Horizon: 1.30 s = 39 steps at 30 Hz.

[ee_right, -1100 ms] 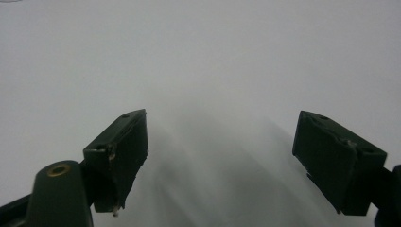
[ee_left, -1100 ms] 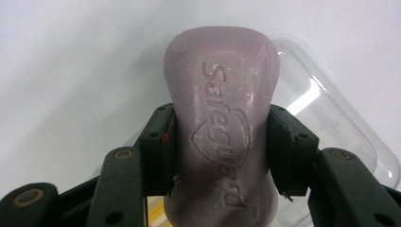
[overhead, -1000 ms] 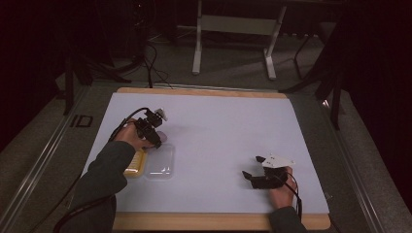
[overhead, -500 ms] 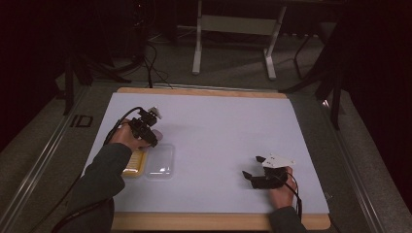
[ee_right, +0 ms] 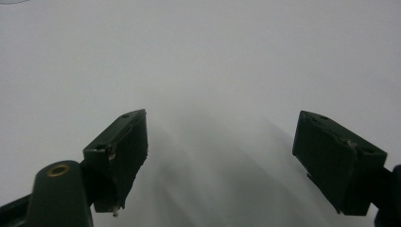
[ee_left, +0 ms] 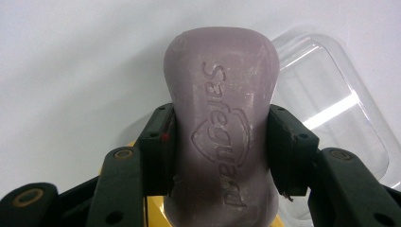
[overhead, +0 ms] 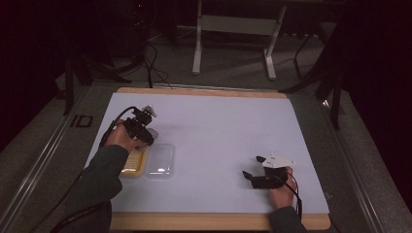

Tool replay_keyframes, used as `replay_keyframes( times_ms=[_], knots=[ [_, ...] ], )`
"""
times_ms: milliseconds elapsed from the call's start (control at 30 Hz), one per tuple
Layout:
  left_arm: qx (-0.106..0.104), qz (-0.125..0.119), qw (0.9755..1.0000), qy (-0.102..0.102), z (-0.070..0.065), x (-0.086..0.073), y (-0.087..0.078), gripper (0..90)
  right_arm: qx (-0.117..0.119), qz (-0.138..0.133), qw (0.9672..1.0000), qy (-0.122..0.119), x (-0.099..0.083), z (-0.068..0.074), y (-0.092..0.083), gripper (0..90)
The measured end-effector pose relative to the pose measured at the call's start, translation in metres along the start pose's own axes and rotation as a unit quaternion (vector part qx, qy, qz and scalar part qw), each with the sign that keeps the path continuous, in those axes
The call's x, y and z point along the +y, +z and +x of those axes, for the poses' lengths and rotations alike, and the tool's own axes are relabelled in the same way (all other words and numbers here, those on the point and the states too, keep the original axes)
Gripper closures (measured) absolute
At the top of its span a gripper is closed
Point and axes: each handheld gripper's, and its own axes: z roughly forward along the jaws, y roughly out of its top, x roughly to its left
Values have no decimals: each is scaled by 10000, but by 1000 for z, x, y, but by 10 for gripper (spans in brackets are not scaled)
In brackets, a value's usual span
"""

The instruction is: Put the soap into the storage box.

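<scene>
While the high view looks down on the white table [overhead: 218,131], the left gripper [overhead: 145,133] hovers near the table's left side with a pale purple soap bar [overhead: 151,133] showing between its jaws, just above the far end of a yellow tray [overhead: 135,162]. A clear plastic lid [overhead: 161,160] lies flat, touching the tray's right side. Across the table, near the front right, the right gripper [overhead: 252,167] rests low over the bare surface, jaws pointing left and spread apart with nothing between them.

Seen from the left gripper view, the soap bar [ee_left: 222,127] is clamped across its narrow waist, one black pad pressing each long side. Its long axis runs straight along the jaws, away from the camera, with the broad rounded end pointing forward and the other end out of frame at the bottom. The embossed lettering reads along that same axis and faces the camera. Behind the bar, to the right, lies the clear lid [ee_left: 331,99]; a sliver of the yellow tray [ee_left: 153,213] shows below.

From the right gripper view, the right gripper [ee_right: 220,161] stands wide open over plain white table [ee_right: 198,56], empty.
</scene>
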Motion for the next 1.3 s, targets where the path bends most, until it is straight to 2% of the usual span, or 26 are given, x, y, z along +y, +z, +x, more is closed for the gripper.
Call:
replay_keyframes(
  times_ms=[767, 1300],
  knots=[
    [40, -76, 9997, -245, 5, -14, -3, 496, -5, -11, 10000, -3, 0, 0, 0, 184],
    [66, -43, 9996, -277, 3, -21, -1, 496, -10, -7, 10000, -3, 0, 0, 0, 184]
  ],
)
